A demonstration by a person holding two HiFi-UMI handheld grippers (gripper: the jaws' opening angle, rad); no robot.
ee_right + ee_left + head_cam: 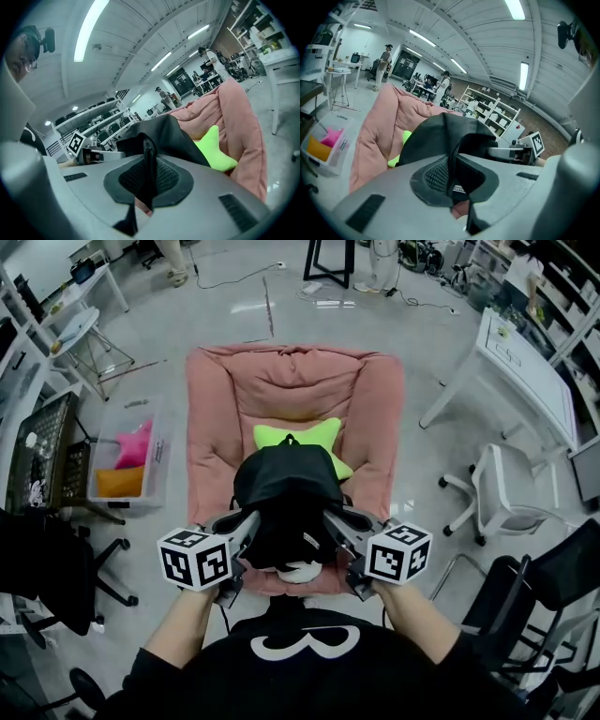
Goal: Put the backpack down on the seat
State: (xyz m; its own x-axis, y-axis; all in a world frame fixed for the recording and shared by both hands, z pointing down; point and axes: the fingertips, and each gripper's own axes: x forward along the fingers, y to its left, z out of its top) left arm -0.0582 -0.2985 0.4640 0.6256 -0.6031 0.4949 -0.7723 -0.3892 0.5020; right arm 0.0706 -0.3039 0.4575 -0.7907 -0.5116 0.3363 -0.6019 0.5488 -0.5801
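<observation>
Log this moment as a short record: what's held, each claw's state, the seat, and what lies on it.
held: black backpack, between both claws
left claw: shut on backpack fabric
right claw: shut on backpack fabric
seat: pink, padded, ahead of the person
on seat: green star cushion, behind the backpack
placement: backpack over seat front; contact unclear

Black backpack (286, 491), pink seat (214, 409), lime-green cushion (325, 435); bin contents (133, 448) seemingly pink and orange.

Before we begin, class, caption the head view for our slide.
The left gripper and right gripper, shut on a black backpack, hold it over a pink seat with a green star cushion.
</observation>
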